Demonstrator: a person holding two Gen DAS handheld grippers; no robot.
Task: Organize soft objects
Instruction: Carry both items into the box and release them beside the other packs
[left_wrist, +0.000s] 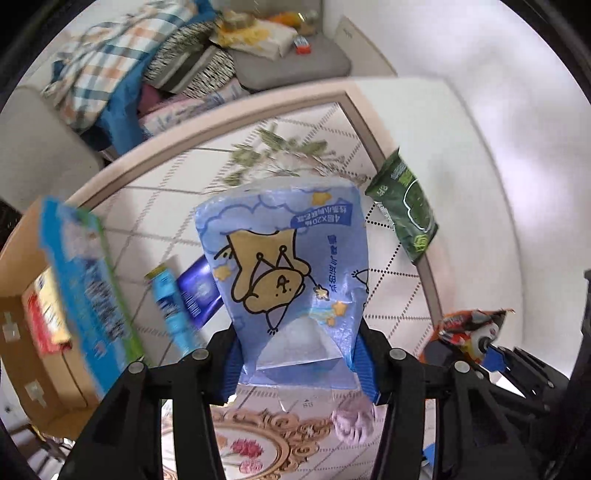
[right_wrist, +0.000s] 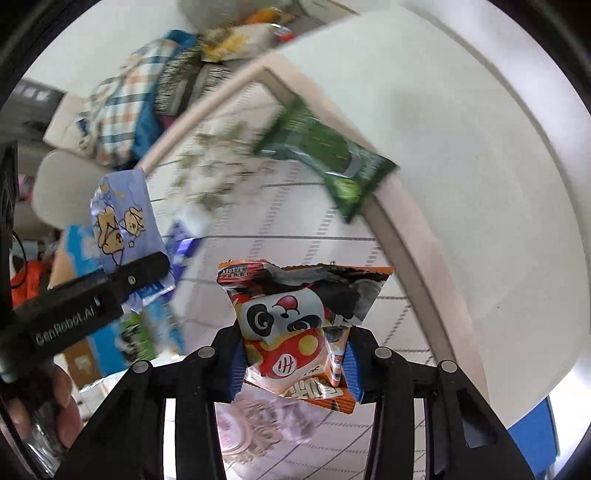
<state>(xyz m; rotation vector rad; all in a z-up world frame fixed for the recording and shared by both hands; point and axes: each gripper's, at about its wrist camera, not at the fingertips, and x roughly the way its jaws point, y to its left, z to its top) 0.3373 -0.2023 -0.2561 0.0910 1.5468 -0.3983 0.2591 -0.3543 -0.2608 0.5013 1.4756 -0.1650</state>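
Note:
My left gripper (left_wrist: 301, 365) is shut on a blue tissue pack with a bear drawing (left_wrist: 284, 273) and holds it above the patterned table (left_wrist: 155, 199). The pack also shows in the right wrist view (right_wrist: 123, 221), with the left gripper's black body below it. My right gripper (right_wrist: 293, 373) is shut on an orange snack bag with a panda face (right_wrist: 299, 321), lifted off the table. That bag shows at the right edge of the left wrist view (left_wrist: 469, 328). A green snack bag (left_wrist: 404, 206) lies at the table's right rim, also in the right wrist view (right_wrist: 325, 155).
A cardboard box (left_wrist: 40, 332) with a blue-green box (left_wrist: 92, 291) stands at the left. A blue tube (left_wrist: 171, 306) and a dark blue packet (left_wrist: 199, 291) lie on the table. A sofa with plaid and striped cloth (left_wrist: 122, 62) is behind. A pink item (left_wrist: 354, 417) lies near the front.

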